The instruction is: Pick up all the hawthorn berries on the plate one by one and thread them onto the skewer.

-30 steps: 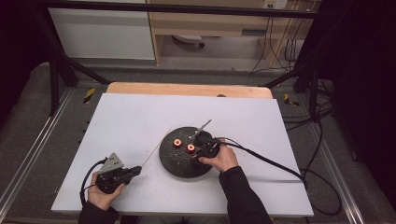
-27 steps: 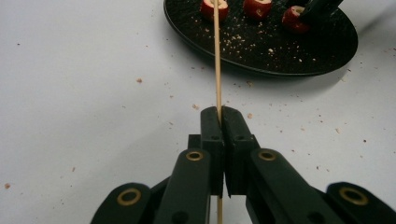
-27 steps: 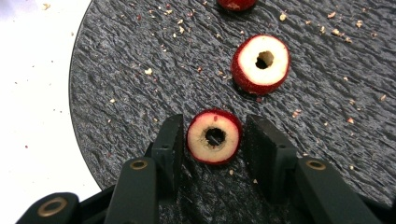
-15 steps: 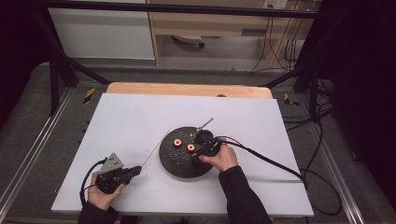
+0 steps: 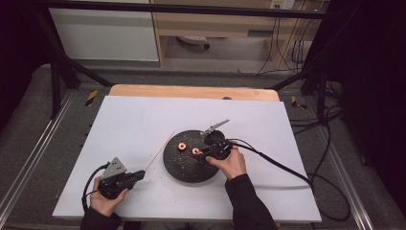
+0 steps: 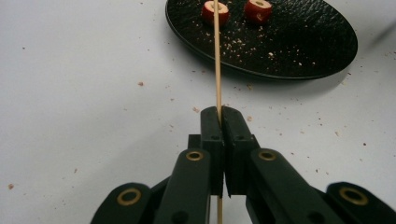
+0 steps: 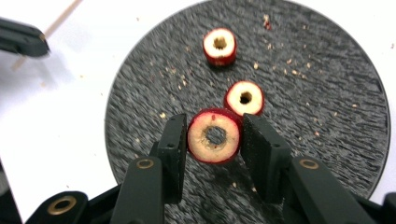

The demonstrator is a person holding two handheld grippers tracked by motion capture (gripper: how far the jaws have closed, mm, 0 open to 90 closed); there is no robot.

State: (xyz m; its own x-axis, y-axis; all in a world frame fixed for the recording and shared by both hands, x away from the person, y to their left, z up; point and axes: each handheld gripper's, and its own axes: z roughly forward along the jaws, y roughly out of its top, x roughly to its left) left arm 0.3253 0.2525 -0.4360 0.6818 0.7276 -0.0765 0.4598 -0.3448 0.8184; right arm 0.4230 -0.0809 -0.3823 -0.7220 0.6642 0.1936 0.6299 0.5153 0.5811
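The cored red fruit ring (image 7: 214, 136) sits near the middle of the black plate (image 5: 179, 167), now clamped by the right gripper (image 7: 214, 140), whose jaws have just closed on it. The left gripper (image 6: 220, 122), near the table's front-left corner, pinches the wooden skewer (image 6: 216, 60), so threading looks next.

The plate (image 7: 327, 116) was black with a bumpy pattern and pale crumbs. The three fruit rings (image 7: 214, 136) were red outside and cream inside. The stick (image 6: 217, 60) was light tan. The worktop (image 5: 134, 120) was white. Both claws (image 7: 214, 140) were black.
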